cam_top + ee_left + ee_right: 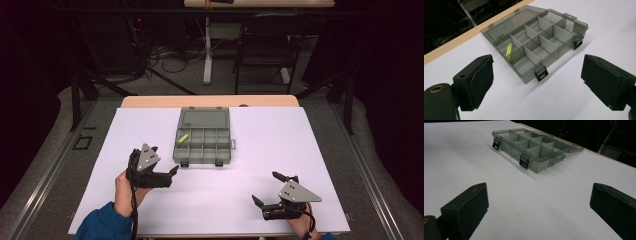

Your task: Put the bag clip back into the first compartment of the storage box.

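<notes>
Smoky grey clear plastic compartment box (204,145) lies lid-open mid-table on the white sheet (280,150), one yellow-green stick (509,49) in its far-left cell; left gripper (167,175) and right gripper (266,188) both gape wide, empty

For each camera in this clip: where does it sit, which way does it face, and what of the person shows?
High view: above the person's side, facing forward and down on the table; both hands, left gripper, right gripper.
Left gripper view: on the left gripper, facing the open box with a yellow piece; own jaws apart.
Right gripper view: on the right gripper, facing the box's latched side; own jaws apart.
Shared: the box appears in all three.
</notes>
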`<move>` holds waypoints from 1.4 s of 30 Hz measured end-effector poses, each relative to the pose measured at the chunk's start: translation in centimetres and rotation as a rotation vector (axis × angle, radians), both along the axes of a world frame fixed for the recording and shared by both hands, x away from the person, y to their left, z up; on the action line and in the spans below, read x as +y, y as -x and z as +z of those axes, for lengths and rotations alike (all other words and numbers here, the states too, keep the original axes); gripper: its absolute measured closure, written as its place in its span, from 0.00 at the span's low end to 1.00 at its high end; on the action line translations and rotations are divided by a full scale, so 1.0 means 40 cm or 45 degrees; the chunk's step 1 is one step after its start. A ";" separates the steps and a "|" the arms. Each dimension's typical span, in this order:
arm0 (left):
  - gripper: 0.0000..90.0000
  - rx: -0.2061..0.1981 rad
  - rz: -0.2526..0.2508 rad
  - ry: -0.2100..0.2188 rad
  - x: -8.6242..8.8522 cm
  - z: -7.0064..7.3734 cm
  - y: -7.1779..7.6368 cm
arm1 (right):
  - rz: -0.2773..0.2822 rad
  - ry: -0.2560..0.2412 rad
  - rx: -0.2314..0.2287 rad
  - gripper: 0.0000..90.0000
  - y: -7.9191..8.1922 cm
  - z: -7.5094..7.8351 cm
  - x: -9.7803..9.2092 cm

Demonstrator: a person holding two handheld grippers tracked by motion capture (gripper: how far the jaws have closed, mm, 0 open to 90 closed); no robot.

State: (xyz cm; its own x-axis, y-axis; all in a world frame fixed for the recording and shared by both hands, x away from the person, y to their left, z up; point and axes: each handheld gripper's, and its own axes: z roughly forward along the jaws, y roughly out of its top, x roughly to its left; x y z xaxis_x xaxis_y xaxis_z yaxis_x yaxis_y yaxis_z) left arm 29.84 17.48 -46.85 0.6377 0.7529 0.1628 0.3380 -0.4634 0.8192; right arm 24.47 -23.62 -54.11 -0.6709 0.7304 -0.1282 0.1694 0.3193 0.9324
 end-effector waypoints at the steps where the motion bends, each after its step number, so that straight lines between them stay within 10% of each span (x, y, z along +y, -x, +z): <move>1: 0.12 -0.001 0.002 -0.003 0.003 -0.002 0.007 | 0.001 0.001 -0.001 0.02 0.000 0.000 0.000; 42: 0.12 -0.068 0.034 0.074 0.106 -0.133 0.169 | -0.004 0.005 0.005 0.02 0.000 -0.002 0.000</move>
State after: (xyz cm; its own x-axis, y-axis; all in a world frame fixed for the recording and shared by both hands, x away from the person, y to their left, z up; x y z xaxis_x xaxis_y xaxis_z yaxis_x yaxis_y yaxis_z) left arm 23.09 21.72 -52.17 0.6090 0.7786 0.1515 0.3047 -0.4060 0.8616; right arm 24.45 -23.63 -54.18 -0.6692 0.7320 -0.1281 0.1742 0.3221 0.9305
